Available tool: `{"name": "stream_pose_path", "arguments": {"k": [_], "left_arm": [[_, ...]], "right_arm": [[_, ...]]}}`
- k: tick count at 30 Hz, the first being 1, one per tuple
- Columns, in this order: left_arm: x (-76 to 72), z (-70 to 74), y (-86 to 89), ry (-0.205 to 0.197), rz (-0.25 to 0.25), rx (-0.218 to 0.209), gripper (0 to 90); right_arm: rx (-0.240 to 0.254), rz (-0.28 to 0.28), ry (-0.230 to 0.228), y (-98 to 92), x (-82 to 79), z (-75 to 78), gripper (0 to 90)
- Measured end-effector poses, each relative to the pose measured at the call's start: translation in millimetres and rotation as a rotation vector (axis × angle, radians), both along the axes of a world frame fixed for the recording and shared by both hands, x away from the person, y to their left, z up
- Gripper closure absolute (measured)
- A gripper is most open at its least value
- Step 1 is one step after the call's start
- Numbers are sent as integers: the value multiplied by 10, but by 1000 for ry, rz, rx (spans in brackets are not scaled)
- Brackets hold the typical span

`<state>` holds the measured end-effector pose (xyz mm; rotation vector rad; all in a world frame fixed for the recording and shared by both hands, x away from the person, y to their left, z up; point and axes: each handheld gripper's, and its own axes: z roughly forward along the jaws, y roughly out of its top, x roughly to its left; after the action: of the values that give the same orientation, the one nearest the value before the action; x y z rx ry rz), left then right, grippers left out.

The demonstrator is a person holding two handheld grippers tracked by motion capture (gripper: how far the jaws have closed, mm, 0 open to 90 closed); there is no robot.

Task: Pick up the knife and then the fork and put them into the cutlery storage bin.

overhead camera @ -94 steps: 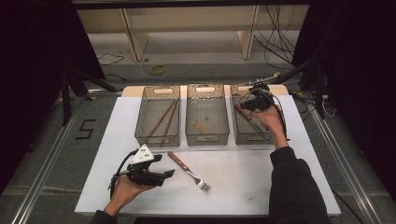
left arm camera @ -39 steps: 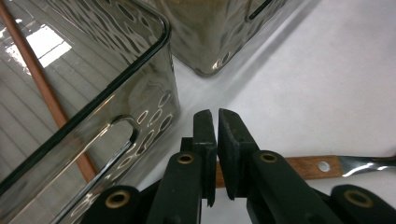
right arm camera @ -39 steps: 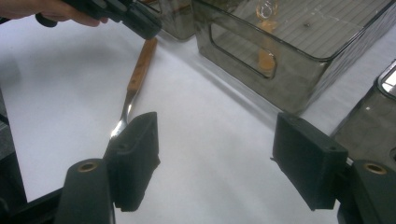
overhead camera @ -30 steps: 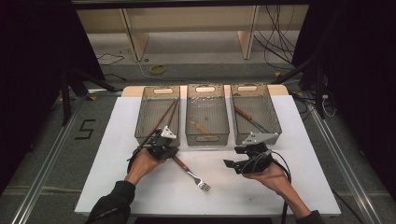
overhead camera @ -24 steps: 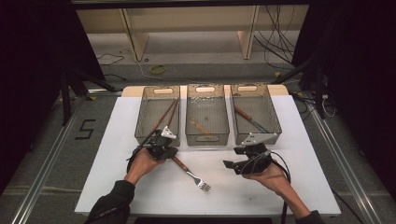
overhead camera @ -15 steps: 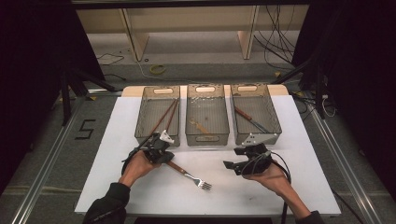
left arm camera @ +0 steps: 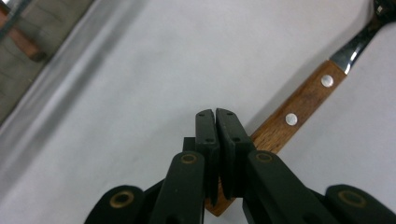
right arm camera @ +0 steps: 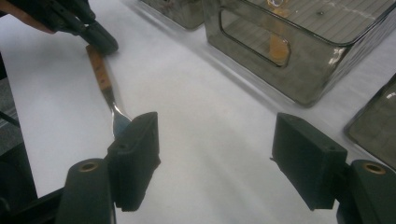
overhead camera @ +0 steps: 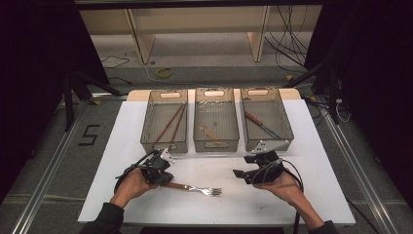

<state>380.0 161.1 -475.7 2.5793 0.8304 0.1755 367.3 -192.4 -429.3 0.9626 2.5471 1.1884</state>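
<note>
A white desk (overhead camera: 97, 185) is standing on grey floor, dark curtains flanking it and three bins (overhead camera: 215, 119) lining its far edge. Left tongs (overhead camera: 160, 171) are clamping the wooden handle end of the fork (overhead camera: 197, 188), which is lying at front centre. Right tongs (overhead camera: 243, 171) are hovering wide open, holding nothing. The left gripper view is revealing two handle rivets; the high view is showing chopsticks (overhead camera: 170, 122) in the left bin.

The high view looks forward and down over the white table (overhead camera: 292, 204); the left gripper view sits close above it, facing down; the right gripper view looks low across it; all share the fork (overhead camera: 195, 188) (left arm camera: 303, 109) (right arm camera: 105, 86).
</note>
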Motion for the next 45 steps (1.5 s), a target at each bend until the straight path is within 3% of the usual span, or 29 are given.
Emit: {"name": "stream_pose_path", "arguments": {"k": [10,15,18,21,27,35,37,45], "left_arm": [[-181,16,10,48,-57,20,875],[-198,62,22,26,-61,-1,852],[-213,131,31,-1,-78,-14,793],[-242,172,20,-14,-101,-33,678],[-272,151,23,3,-138,-15,514],[-315,105,-58,12,-181,40,378],[-318,98,-72,-1,-187,55,387],[-318,40,-137,13,-216,99,521]], "right_arm": [[-3,1,4,-6,-8,-12,326],[-3,-1,6,-6,-4,-20,325],[1,-1,5,-7,-7,-16,325],[4,-1,4,-8,-7,-17,324],[4,2,3,-6,-11,-15,324],[3,8,10,2,-11,-20,324],[3,8,10,2,-11,-22,324],[0,10,13,8,-8,-31,325]]}}
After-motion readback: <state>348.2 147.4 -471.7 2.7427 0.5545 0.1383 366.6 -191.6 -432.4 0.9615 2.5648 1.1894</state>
